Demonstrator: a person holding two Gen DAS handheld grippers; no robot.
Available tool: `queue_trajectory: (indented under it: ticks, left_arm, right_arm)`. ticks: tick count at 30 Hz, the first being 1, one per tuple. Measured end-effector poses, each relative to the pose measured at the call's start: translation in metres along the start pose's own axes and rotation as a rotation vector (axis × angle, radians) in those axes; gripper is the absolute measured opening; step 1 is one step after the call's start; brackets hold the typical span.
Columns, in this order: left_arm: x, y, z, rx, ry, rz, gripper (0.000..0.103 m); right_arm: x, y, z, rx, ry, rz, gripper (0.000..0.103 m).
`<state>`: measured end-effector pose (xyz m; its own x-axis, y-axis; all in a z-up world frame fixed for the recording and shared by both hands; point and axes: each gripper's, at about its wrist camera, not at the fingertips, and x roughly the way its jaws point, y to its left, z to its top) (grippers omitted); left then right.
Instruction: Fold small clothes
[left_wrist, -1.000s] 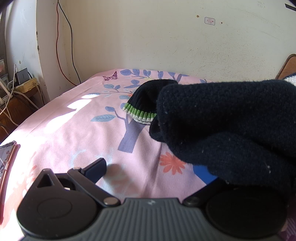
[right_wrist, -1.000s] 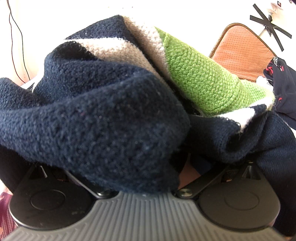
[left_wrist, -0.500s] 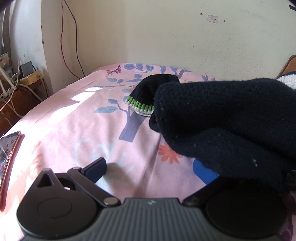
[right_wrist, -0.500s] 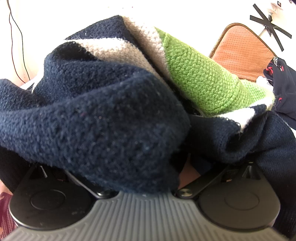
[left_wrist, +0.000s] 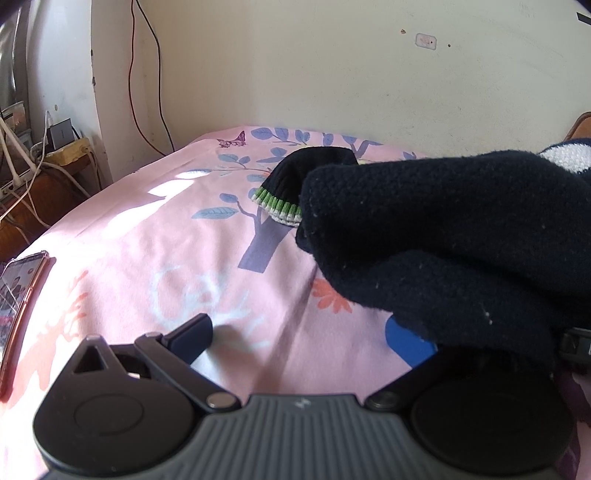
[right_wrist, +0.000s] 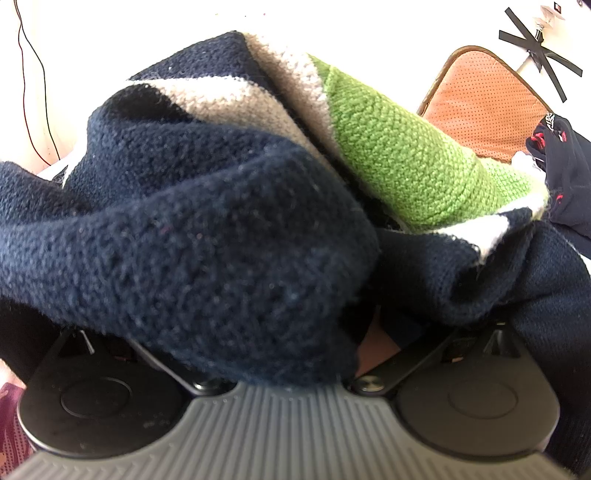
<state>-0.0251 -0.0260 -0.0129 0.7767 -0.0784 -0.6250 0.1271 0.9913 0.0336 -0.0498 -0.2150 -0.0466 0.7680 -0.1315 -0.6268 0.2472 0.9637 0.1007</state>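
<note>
The bed (left_wrist: 155, 258) carries a bunched knit sweater (right_wrist: 207, 236), draped over the right gripper (right_wrist: 291, 354), whose grip I cannot tell. The left gripper (left_wrist: 317, 332) is spread wide, empty; thick folds could slip or snag, spoiling the fold.

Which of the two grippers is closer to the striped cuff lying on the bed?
Probably the left. The cuff lies ahead of the left gripper across open pink sheet. The right gripper's view is filled by the sweater, and the cuff doesn't show there.

Left gripper (left_wrist: 306, 343): ribbed grey body, black round hubs, silver pivot screws, dark fingers (left_wrist: 192, 334).
</note>
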Motion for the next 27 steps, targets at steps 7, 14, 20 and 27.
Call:
queue_trajectory:
  ticks: [7,14,20,27]
  left_arm:
    - [-0.0006,-0.0010,-0.0004,0.000,-0.001,0.003,0.103]
    - [-0.0005,-0.0018,0.0002,0.004,0.001,0.007,0.103]
    - [0.0006,-0.0010,0.0005,0.007,0.002,0.006,0.103]
    - [-0.0001,0.0000,0.0000,0.011,0.001,-0.003,0.103]
  right_arm:
    - [-0.0001,0.0002,-0.0002,0.000,0.000,0.000,0.103]
    - [-0.0002,0.0002,-0.0003,0.000,0.000,0.000,0.103]
    - [-0.0003,0.0001,-0.0004,0.000,0.000,0.000,0.103]
    - [-0.0003,0.0000,-0.0005,0.000,-0.001,0.000,0.103]
